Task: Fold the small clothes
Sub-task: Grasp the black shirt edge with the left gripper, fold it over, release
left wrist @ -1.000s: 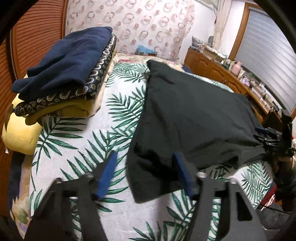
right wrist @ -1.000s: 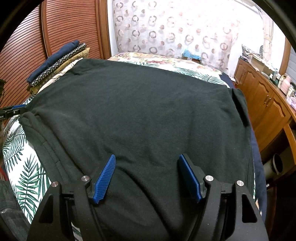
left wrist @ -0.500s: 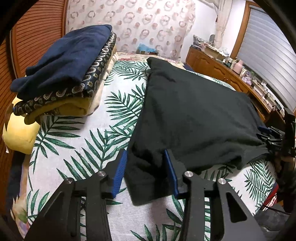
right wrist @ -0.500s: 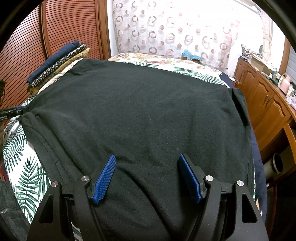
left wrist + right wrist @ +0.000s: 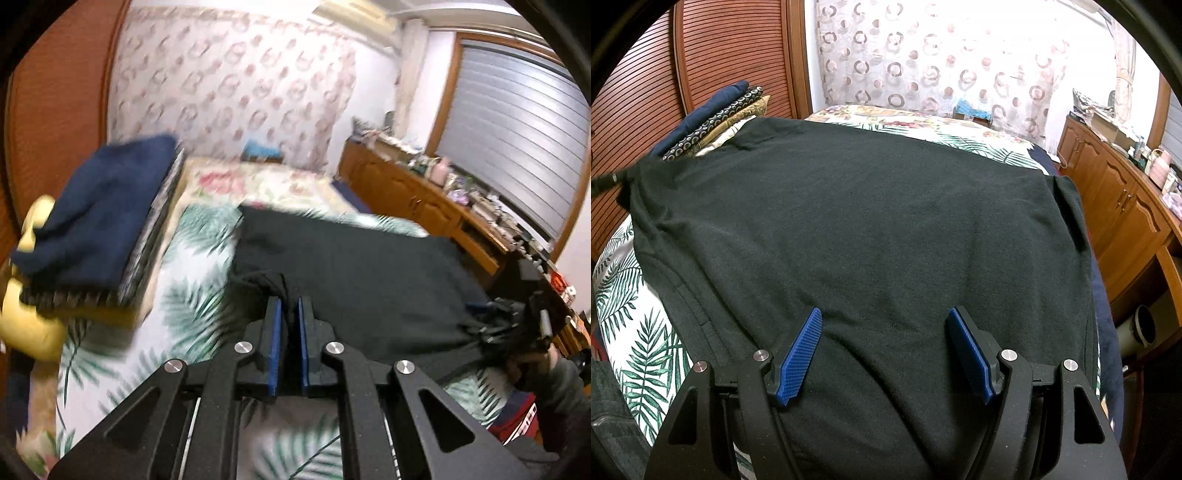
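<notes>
I see no writing. My left gripper (image 5: 289, 302) has just closed its jaws on the plain black cloth garment's (image 5: 857, 229) bunched near-left corner; my right gripper (image 5: 884, 332) hangs open above it.

Home bedroom: bed (image 5: 635, 325), curtain (image 5: 923, 62), dresser (image 5: 1123, 206)

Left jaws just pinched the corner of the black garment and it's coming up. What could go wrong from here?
1. The left gripper has just closed on only a small bunch of the black garment at its corner; that thin pinch may slip as it lifts.
2. The right gripper stands open over the cloth, gripping nothing, so a one-sided lift may drag the garment askew.
3. The stack of folded clothes sits close beside the lifted corner; a wide swing might knock it.
</notes>
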